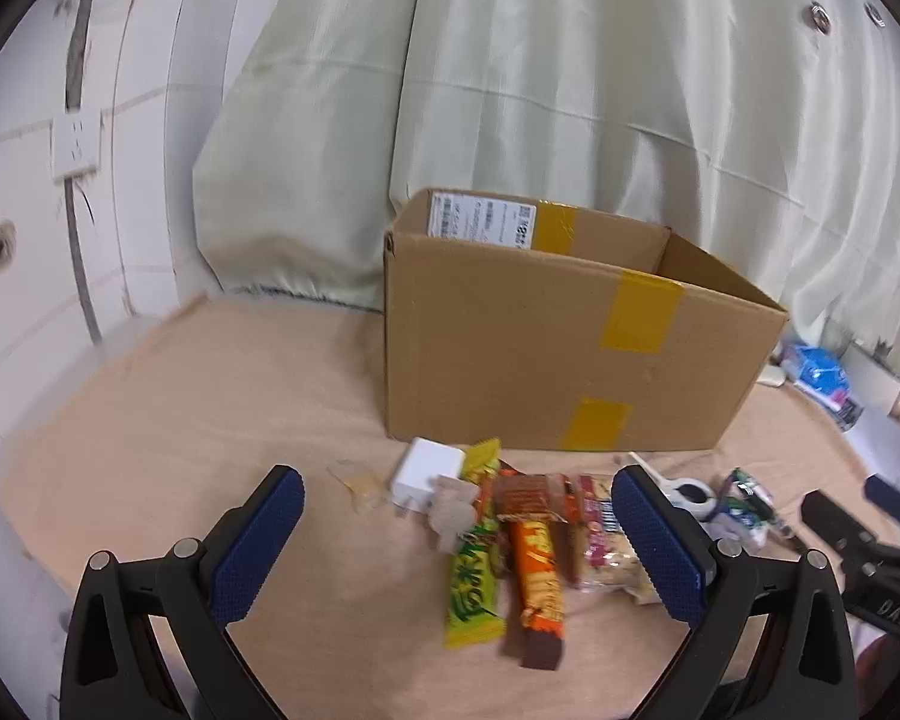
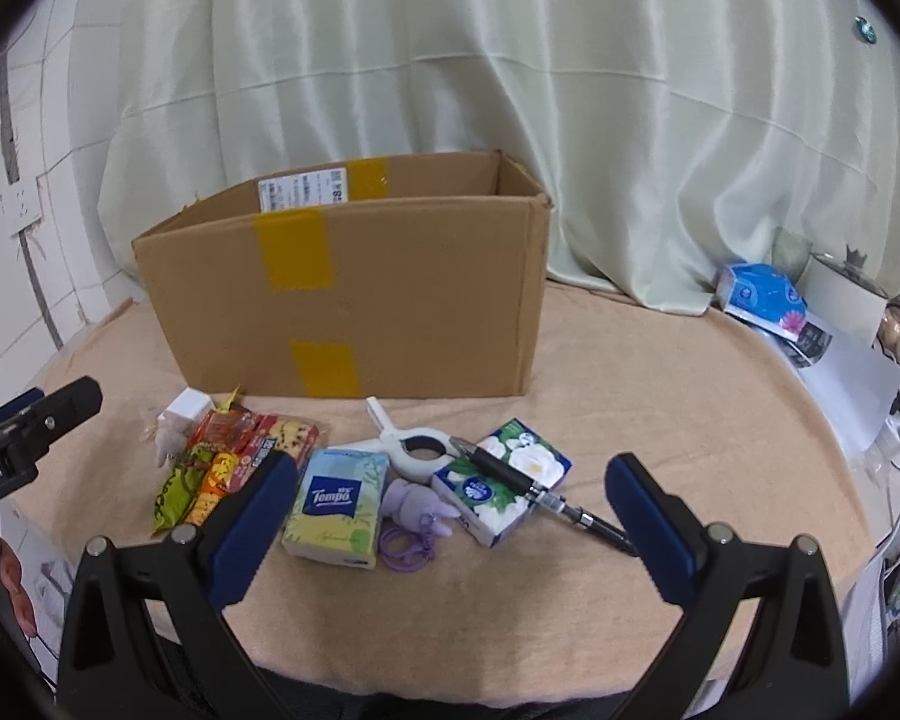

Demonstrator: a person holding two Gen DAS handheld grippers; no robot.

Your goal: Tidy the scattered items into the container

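An open cardboard box [image 1: 546, 342] [image 2: 354, 294] stands on the beige cloth behind a heap of small items. In the left wrist view I see a white charger [image 1: 423, 471], a green-yellow snack bar [image 1: 473, 576], an orange snack bar [image 1: 534, 570] and a biscuit packet [image 1: 600, 540]. My left gripper [image 1: 456, 495] hangs open above and in front of them, holding nothing. The right wrist view shows a Tempo tissue pack [image 2: 339, 507], a purple keychain toy [image 2: 417, 507], a floral tissue pack [image 2: 501, 480], a black pen [image 2: 540, 492] and a white clamp [image 2: 414, 441]. My right gripper [image 2: 450, 480] is open over these.
A pale green curtain [image 2: 450, 90] hangs behind the box. A blue tissue packet [image 2: 762, 297] and other clutter lie at the right edge of the table. White tiled wall with a socket [image 1: 75, 144] stands to the left. The left gripper's body [image 2: 30, 426] shows at the right view's left edge.
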